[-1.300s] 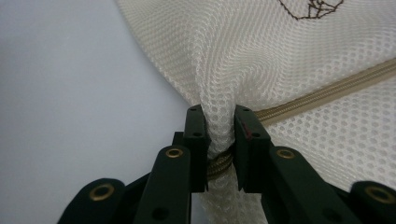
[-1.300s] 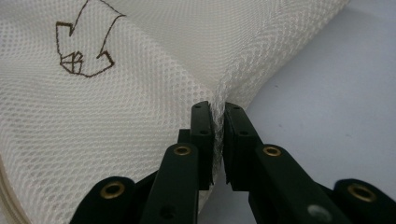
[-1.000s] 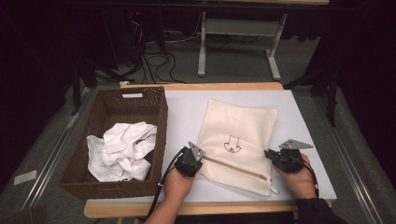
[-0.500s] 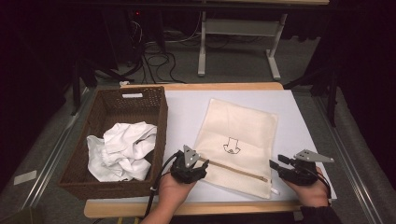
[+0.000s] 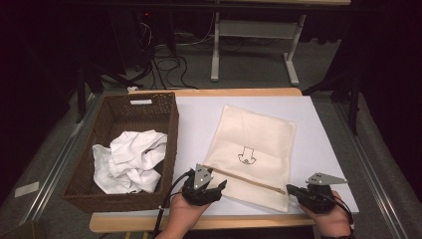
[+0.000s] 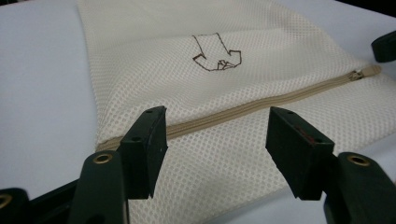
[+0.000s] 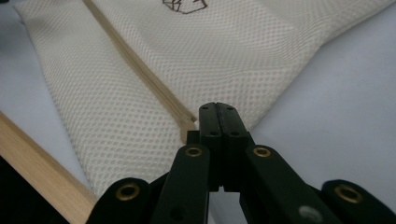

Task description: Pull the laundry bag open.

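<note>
Pinching at the zipper's end is where I see this slipping: my right gripper (image 7: 218, 109) has its jaws pressed flat together right at the zipper pull (image 7: 188, 125) of the cream mesh laundry bag (image 5: 254, 149), and from the right gripper view I cannot tell whether the tab is actually caught between the pads or just lies under them. If it is only the mesh, or nothing, a tug along the zipper (image 6: 261, 103) would drag the whole bag across the white table (image 5: 199, 117) instead of opening it — the bag lies flat and unweighted, near the table's front edge, right of the wicker basket (image 5: 99, 149) with the crumpled white cloth (image 5: 130, 160). My left gripper (image 6: 215, 135) stands half-wide over the bag's near left corner, the zipper's closed end showing between its jaws, pads pressing nothing, so nothing anchors the fabric; I judge that to be the likelier cause of bunching or of the bag sliding off toward me. Against the picture of a second back, the left jaws have come apart from a narrow set and that hand sits a little nearer the table edge, while the right hand has shifted outward to the bag's right corner, its jaws having just been closing to fully shut. The bag itself lies as it did.
</note>
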